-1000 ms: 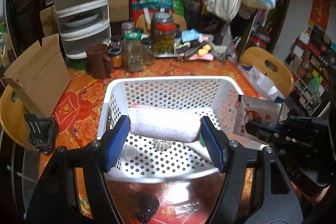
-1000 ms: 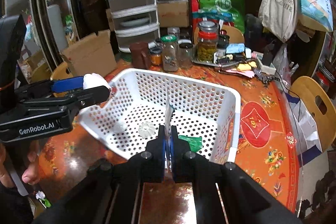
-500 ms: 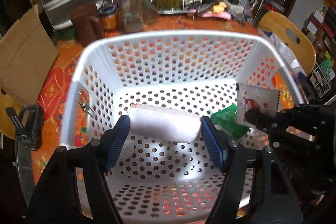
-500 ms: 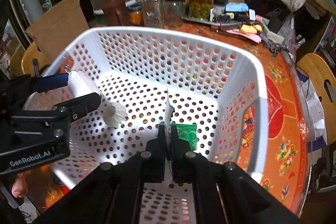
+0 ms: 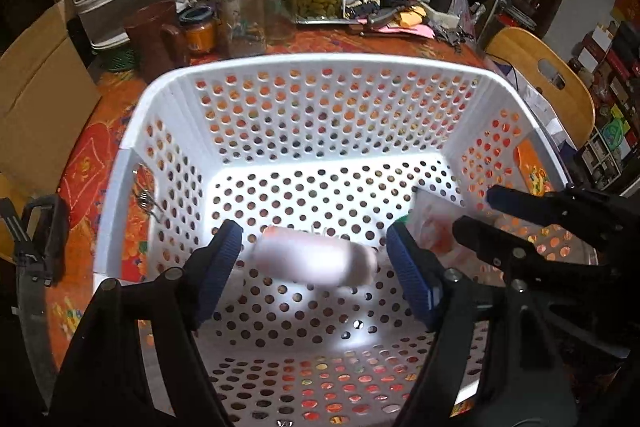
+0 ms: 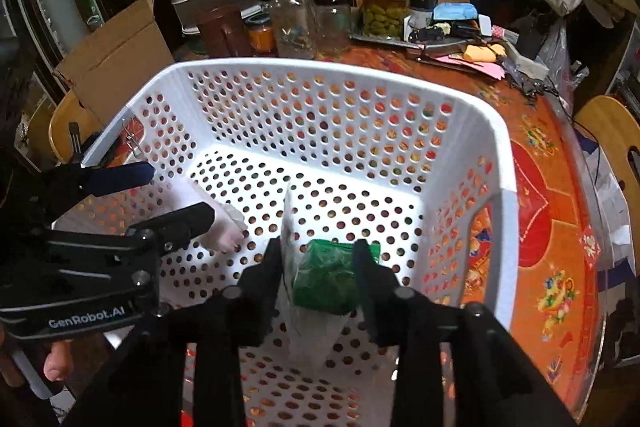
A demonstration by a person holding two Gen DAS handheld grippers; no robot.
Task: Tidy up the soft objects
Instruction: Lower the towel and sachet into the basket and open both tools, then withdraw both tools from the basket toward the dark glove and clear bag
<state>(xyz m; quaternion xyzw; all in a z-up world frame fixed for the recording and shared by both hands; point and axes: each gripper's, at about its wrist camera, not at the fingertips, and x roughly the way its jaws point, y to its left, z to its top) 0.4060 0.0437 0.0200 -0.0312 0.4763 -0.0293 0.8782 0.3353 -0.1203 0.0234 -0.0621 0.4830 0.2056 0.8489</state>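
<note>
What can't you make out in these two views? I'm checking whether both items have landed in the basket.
- White roll, left wrist view: motion-blurred between the open left gripper; resting or falling, unclear.
- Clear packet, right wrist view: seen edge-on inside the open right gripper; its print is unreadable, and contact with the basket floor is unclear.
- Green pouch: lower part hidden by the gripper body.

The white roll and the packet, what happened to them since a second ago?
Both grippers opened over the white basket. The left gripper let go of the white roll, which is dropping in, blurred. The right gripper released the flat packet. The green pouch stayed on the basket floor.
</note>
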